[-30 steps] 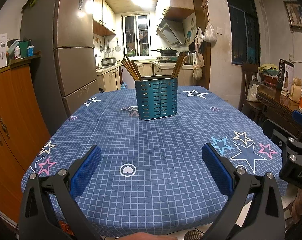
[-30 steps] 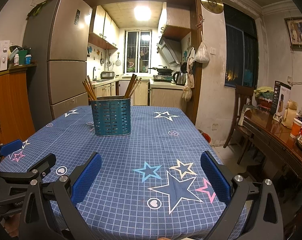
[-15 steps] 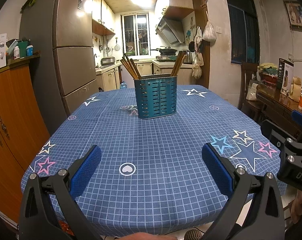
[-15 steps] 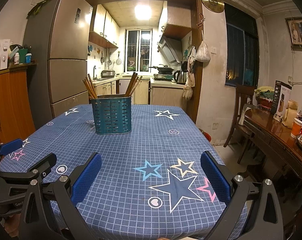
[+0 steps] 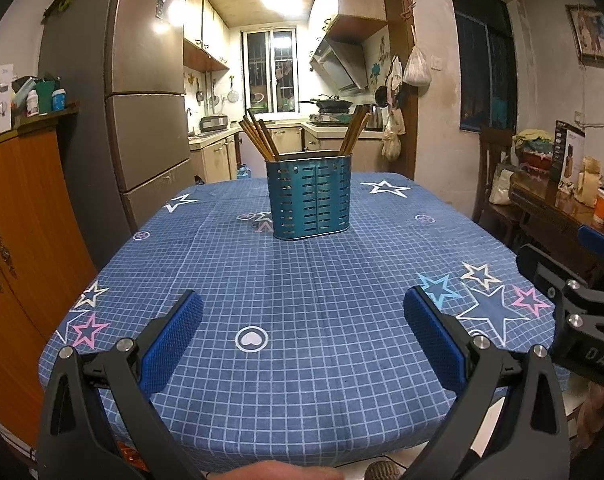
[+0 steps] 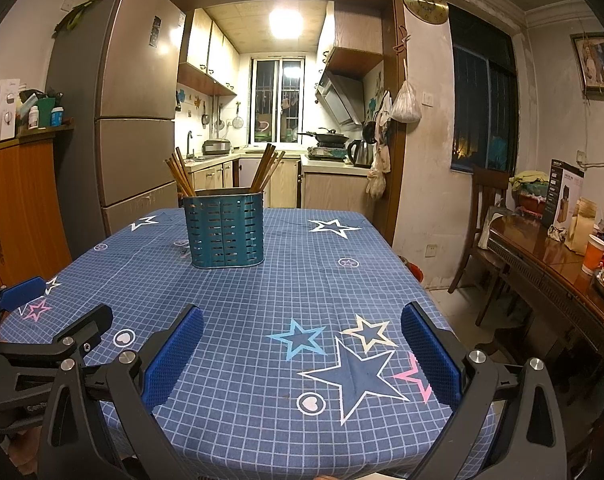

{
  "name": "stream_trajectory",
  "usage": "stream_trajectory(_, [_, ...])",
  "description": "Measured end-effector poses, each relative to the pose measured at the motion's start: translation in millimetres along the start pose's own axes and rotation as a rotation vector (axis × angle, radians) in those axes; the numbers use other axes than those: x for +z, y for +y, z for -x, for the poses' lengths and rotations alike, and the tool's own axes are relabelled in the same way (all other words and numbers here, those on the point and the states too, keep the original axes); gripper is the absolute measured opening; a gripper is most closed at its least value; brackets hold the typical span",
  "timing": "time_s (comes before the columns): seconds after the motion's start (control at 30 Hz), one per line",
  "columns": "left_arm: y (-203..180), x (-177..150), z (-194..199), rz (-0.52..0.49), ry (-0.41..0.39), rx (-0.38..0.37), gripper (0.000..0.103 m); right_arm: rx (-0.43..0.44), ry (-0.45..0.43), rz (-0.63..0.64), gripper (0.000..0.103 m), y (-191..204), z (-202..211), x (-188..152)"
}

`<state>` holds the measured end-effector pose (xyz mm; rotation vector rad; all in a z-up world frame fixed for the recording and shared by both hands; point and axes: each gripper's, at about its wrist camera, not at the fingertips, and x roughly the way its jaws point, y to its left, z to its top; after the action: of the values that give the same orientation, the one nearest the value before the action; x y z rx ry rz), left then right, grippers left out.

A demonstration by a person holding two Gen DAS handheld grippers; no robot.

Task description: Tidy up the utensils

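Observation:
A teal perforated utensil holder (image 5: pixel 310 196) stands upright near the far middle of the table; it also shows in the right wrist view (image 6: pixel 223 231). Brown chopsticks (image 5: pixel 258 134) lean out at its left end and more chopsticks (image 5: pixel 356 126) at its right end. My left gripper (image 5: pixel 302 316) is open and empty, low over the near table edge, well short of the holder. My right gripper (image 6: pixel 302 332) is open and empty, to the right of the left one. The left gripper also shows in the right wrist view (image 6: pixel 42 320).
The table wears a blue checked cloth with stars (image 5: pixel 302 280). A fridge (image 5: pixel 142 112) and an orange cabinet (image 5: pixel 18 220) stand at the left. A wooden sideboard with boxes and cups (image 6: pixel 562 248) and a chair (image 6: pixel 486 208) stand at the right.
Both grippers have sunk or tilted slightly, so the holder sits a little higher in view. Both stay open and empty.

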<state>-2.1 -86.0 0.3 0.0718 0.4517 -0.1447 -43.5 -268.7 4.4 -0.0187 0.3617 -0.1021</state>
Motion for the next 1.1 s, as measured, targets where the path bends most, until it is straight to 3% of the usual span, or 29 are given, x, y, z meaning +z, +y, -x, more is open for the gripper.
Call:
stream_trajectory(0.3, [1, 0, 4, 0.015, -0.022, -0.05, 0.097, -0.003, -0.004, -0.009, 0.099, 1, 1, -1])
stream_trajectory(0.57, [5, -2, 2, 0.024, -0.021, -0.021, 0.097, -0.033, -0.053, -0.054, 0.099, -12, 14, 4])
stream_trajectory(1.1, [11, 1, 6, 0.024, -0.044, 0.014, 0.097, -0.049, -0.052, -0.089, 0.099, -23, 16, 9])
